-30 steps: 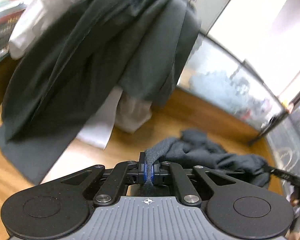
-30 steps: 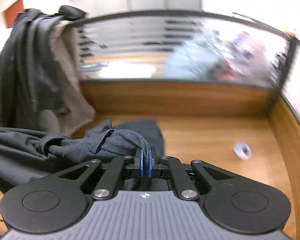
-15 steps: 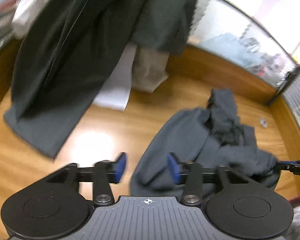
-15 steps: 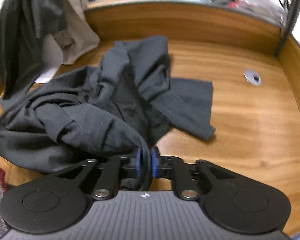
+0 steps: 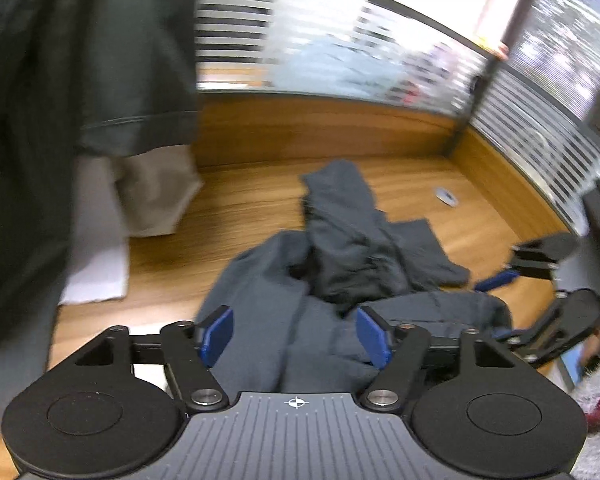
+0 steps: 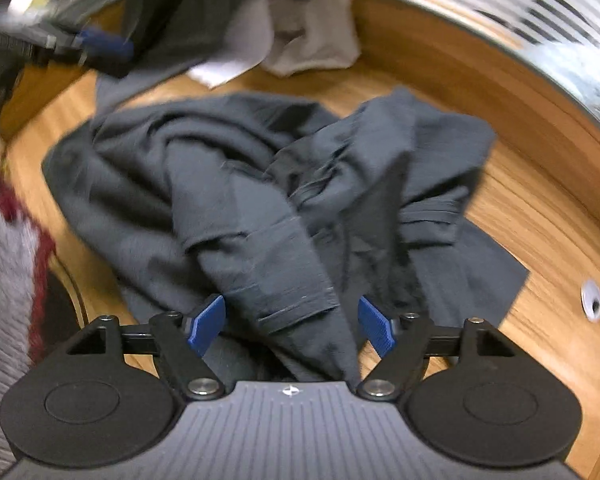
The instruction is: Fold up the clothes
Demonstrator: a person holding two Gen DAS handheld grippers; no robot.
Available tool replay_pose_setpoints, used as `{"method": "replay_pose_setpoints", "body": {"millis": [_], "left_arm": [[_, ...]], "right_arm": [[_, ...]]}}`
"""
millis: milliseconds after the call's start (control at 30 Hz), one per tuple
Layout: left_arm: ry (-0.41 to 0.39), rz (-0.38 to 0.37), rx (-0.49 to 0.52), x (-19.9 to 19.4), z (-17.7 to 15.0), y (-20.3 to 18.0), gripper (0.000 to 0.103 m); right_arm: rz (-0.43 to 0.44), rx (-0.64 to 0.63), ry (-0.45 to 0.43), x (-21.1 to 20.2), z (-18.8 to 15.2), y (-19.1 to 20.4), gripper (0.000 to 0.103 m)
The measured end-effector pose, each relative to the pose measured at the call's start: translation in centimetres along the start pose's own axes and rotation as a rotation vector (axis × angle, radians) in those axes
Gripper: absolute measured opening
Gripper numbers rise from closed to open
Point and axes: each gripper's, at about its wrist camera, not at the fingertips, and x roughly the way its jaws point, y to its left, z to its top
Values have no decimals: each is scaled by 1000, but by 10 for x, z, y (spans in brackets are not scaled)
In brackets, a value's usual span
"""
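In the left wrist view, the left gripper point(image 5: 296, 334) has its blue fingers spread wide and holds nothing; the crumpled dark grey garment point(image 5: 339, 280) lies on the wooden table point(image 5: 240, 204) just in front of it. Hanging clothes point(image 5: 80, 80) are left of the garment, the right gripper point(image 5: 495, 304) on its right.

In the right wrist view, the right gripper point(image 6: 292, 324) is also released, its fingers apart over the garment point(image 6: 260, 184), a hem fold lying loose between them. A small silver disc point(image 6: 591, 300) sits right of the garment

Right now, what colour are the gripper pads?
Blue, on both the left gripper and right gripper; clearest in the right wrist view.
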Motion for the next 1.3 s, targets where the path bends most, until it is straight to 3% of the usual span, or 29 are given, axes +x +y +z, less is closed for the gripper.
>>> {"method": "replay_pose_setpoints", "body": {"millis": [67,167,300,400,533,633,700,767,833,933,1033,1167,1300], "left_arm": [[11,-34,43,8,4,-8,76],[16,-81,97,19,9,-19,79],[18,-116,156,32,13,-33,82],[19,-149,163,40,17,-42,86],[9,-180,193,52,20,-57,89],[-6,-166,270,66,22,-73,90],[0,-112,299,80,24,-79,88],[-3,-59,299,89,30,-75,75],[-6,-6,297,98,36,-71,54],[-15,9,218,100,50,-51,35],[-9,55,136,109,59,-30,32],[20,43,32,124,64,-9,33],[18,-6,84,119,65,-17,33]], "right_arm": [[-28,-34,35,10,-1,6,74],[-76,-60,45,15,-5,7,56],[-105,-11,-13,3,1,0,31],[-119,-4,-78,-11,14,-4,19],[-139,-22,-164,-32,41,-10,16],[-155,-77,-221,-45,64,-13,16],[-167,-115,-245,-49,79,-17,16],[-178,-152,-269,-54,95,-22,15],[-179,-130,-259,-42,99,-33,15],[-178,-85,-236,-21,104,-51,15],[-177,-39,-213,0,109,-69,15],[-175,22,-182,28,115,-94,17],[-161,104,-139,59,111,-112,18]]}}
